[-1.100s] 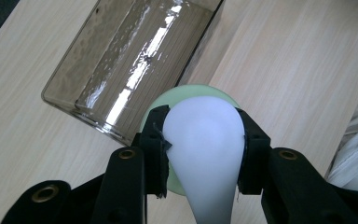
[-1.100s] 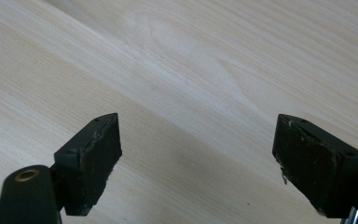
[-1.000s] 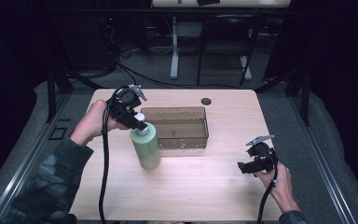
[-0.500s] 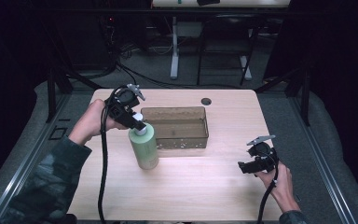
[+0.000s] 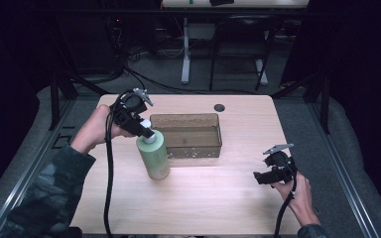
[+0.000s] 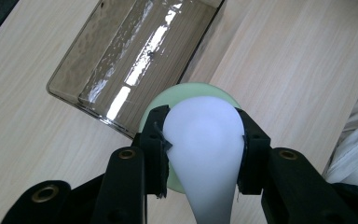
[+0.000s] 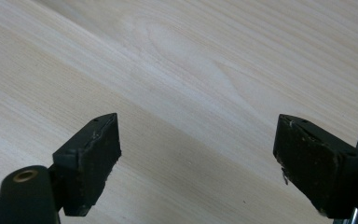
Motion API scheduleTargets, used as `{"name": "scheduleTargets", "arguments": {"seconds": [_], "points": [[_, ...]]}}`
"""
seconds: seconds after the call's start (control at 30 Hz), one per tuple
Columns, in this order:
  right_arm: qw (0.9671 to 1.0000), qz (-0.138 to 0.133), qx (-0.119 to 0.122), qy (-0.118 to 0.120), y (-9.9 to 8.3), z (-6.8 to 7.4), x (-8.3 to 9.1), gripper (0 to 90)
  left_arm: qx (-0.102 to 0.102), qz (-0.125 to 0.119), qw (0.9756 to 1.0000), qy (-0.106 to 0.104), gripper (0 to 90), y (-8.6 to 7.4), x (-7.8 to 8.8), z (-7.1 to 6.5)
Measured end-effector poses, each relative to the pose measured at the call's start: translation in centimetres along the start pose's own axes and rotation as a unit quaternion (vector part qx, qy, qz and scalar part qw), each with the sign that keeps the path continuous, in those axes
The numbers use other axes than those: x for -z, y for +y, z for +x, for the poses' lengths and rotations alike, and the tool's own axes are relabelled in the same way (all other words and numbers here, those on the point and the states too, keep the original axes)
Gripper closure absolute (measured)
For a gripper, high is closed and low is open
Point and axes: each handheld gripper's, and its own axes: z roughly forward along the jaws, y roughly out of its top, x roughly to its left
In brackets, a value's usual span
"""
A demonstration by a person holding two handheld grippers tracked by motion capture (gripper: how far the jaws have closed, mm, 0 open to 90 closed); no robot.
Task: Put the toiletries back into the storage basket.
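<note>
A pale green bottle (image 5: 154, 157) with a white pump cap (image 6: 203, 140) stands upright on the wooden table (image 5: 213, 198), just left of a smoky clear plastic bin (image 5: 191, 135). My left gripper (image 5: 145, 133) is shut on the white cap from above; in the left gripper view both black pads (image 6: 156, 144) press its sides, with the green body (image 6: 191, 89) below. My right gripper (image 5: 259, 177) hovers low over the table's right front, open, with bare wood between its pads (image 7: 91, 158).
The bin (image 6: 135, 60) is empty and sits mid-table toward the back. A round cable hole (image 5: 220, 107) lies near the far edge. The cable (image 5: 108, 188) from the left gripper trails across the table's left side. Dark floor and desk legs lie beyond.
</note>
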Motion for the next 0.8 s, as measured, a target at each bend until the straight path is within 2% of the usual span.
{"name": "scheduleTargets", "arguments": {"seconds": [0.33, 0.8], "points": [[1.0, -0.002, 0.005, 0.002, 0.1, 0.1, 0.0, 13.8, -0.008, 0.0, 0.9999, 0.01, 62.8, 0.7, 1.6, -0.3], [1.0, 0.0, 0.006, 0.006, 0.1, 0.1, 0.0, 12.0, -0.015, 0.005, 0.9998, 0.011, 62.9, 1.4, 2.3, -0.3]]}}
